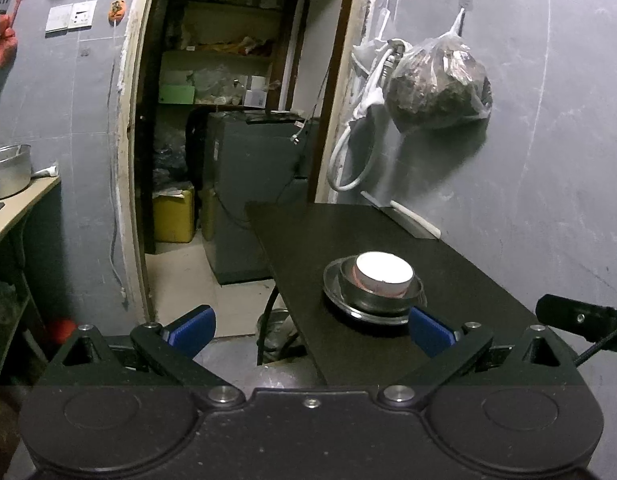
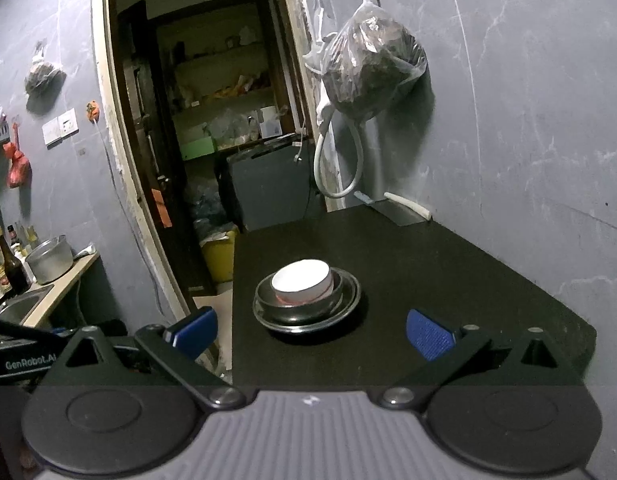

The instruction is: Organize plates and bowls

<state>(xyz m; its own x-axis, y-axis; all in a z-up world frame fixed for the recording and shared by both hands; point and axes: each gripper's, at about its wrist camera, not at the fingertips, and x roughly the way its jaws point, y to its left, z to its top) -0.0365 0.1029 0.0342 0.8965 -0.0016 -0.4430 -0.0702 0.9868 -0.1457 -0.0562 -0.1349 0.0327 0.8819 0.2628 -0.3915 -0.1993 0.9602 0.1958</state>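
Observation:
On the black table (image 1: 460, 240) (image 2: 448, 264) stands one stack: a white bowl (image 1: 383, 273) (image 2: 302, 280) nested in a steel bowl (image 1: 378, 300) (image 2: 308, 305), which rests on a steel plate (image 1: 333, 286) (image 2: 350, 296). My left gripper (image 1: 310, 330) is open and held back from the stack, left of the table's edge, with nothing between its blue pads. My right gripper (image 2: 310, 332) is open too, just short of the stack, holding nothing. The tip of the right gripper shows at the right edge of the left wrist view.
A cleaver (image 1: 404, 216) (image 2: 394, 208) lies at the table's far end against the grey wall. A filled plastic bag (image 1: 438, 84) (image 2: 370, 72) hangs above it. An open doorway with shelves and a grey cabinet (image 1: 248, 184) lies left of the table. A counter with a metal pot (image 2: 50, 260) stands far left.

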